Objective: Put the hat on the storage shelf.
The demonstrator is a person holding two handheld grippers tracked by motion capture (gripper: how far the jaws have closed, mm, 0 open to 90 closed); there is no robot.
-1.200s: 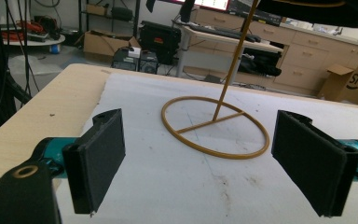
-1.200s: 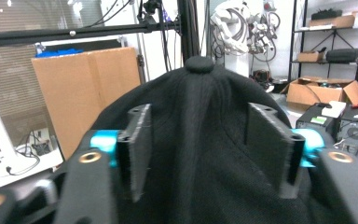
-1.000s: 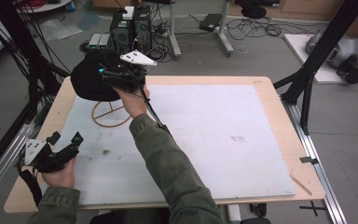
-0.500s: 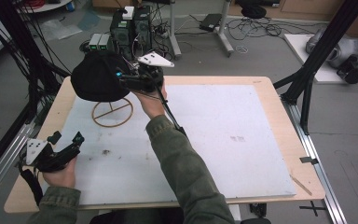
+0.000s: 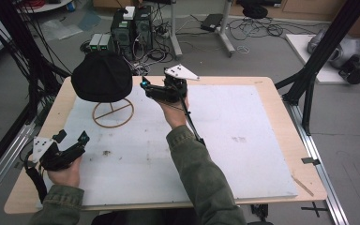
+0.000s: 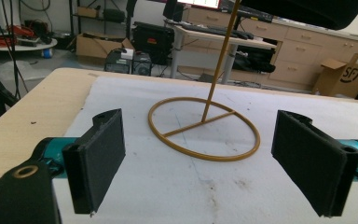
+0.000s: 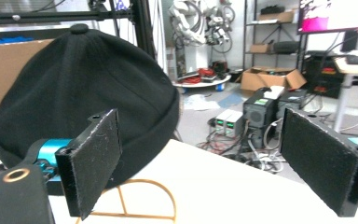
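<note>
1. Right now my right gripper [image 5: 146, 87] has its jaws spread wide with nothing between them, raised above the table just beside the black hat [image 5: 102, 76].
2. From the right gripper view, I see the hat [image 7: 79, 112] close ahead, beyond the left jaw.
3. My left gripper [image 5: 70, 139] is likewise released, low at the table's near left corner.
4. Between its jaws in the left gripper view I see the wooden hat stand [image 6: 204, 134], its ring base resting on the white mat [image 5: 225, 145].
5. The hat sits atop that stand [image 5: 112, 112], toward the far left of the wooden table [image 5: 281, 101].
</note>
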